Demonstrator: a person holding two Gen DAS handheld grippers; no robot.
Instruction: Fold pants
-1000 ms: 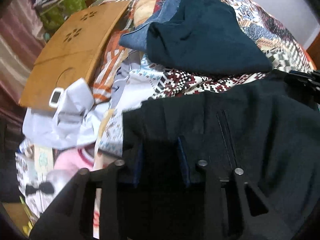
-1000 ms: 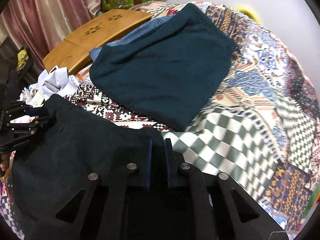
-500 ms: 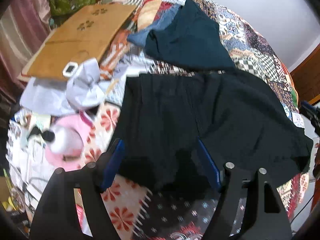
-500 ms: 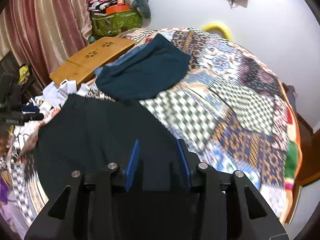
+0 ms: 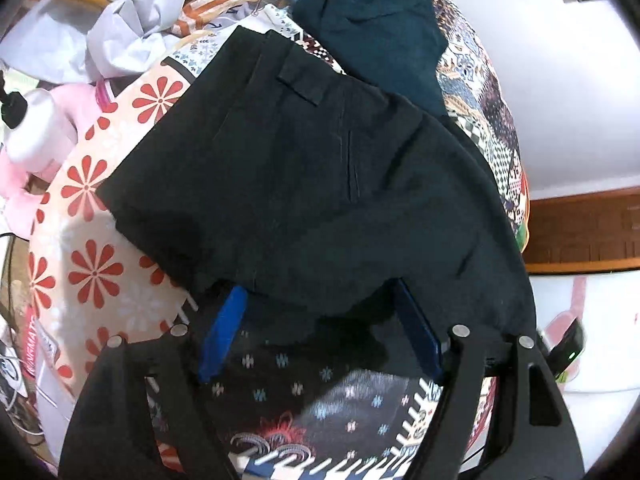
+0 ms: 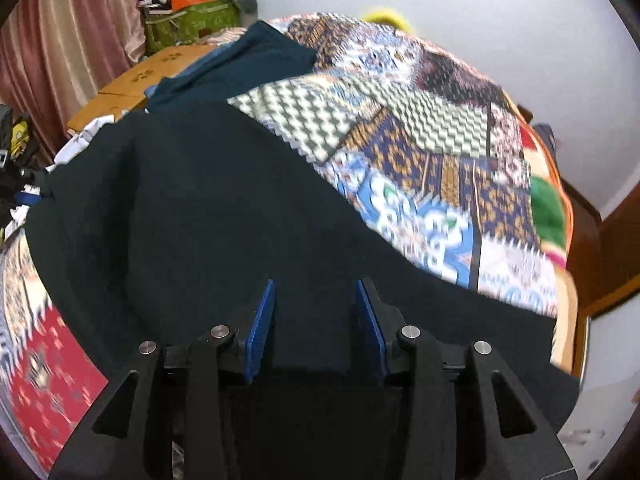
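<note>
Black pants (image 5: 304, 184) lie folded on the patterned bedspread (image 6: 420, 152), waistband and back pocket toward the far end in the left wrist view. My left gripper (image 5: 320, 300) is open, its blue pads at the near hem of the pants, holding nothing. In the right wrist view the same pants (image 6: 200, 220) spread across the near bed. My right gripper (image 6: 316, 292) is open just above the dark cloth, its blue pads apart and empty.
A folded dark teal garment (image 5: 380, 28) with a blue one under it lies beyond the pants. White crumpled cloth (image 5: 128, 28), a pink soft toy (image 5: 44, 120) and a wooden board (image 6: 152, 76) sit at the left. A wooden bed frame (image 5: 584, 228) is at the right.
Both grippers have opened and let go of the pants, then drawn back toward the near hem. The pants now lie flat on the bed.
</note>
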